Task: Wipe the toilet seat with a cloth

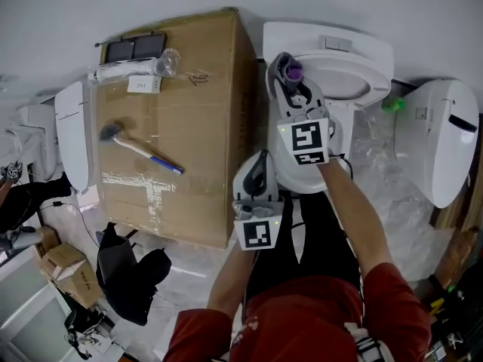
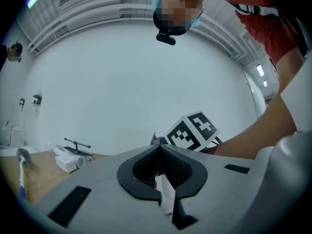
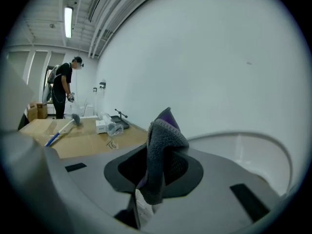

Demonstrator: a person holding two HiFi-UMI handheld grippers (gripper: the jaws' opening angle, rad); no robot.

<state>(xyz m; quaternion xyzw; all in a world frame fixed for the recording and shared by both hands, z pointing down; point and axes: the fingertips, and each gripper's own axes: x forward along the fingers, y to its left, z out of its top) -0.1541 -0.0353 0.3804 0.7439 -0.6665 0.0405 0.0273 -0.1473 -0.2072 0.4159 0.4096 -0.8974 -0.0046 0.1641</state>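
A white toilet (image 1: 361, 72) stands against the far wall, and its curved rim (image 3: 243, 145) shows in the right gripper view. My right gripper (image 1: 287, 72) hangs in front of the bowl, shut on a grey cloth with purple edging (image 1: 291, 69). The cloth (image 3: 163, 140) sticks up and folds over between the jaws. My left gripper (image 1: 258, 164) is nearer to me and to the left, between the toilet and a cardboard box; its jaws (image 2: 158, 148) are shut with nothing in them. The right gripper's marker cube (image 2: 192, 130) shows just beyond them.
A large cardboard box (image 1: 189, 89) stands left of the toilet, bearing a blue-handled brush (image 1: 139, 149), a clear-wrapped roll (image 1: 128, 70) and a black tray (image 1: 136, 47). A second toilet (image 1: 449, 142) lies at the right on plastic sheet. A black bag (image 1: 132, 274) sits on the floor. A person (image 3: 62, 89) stands far off.
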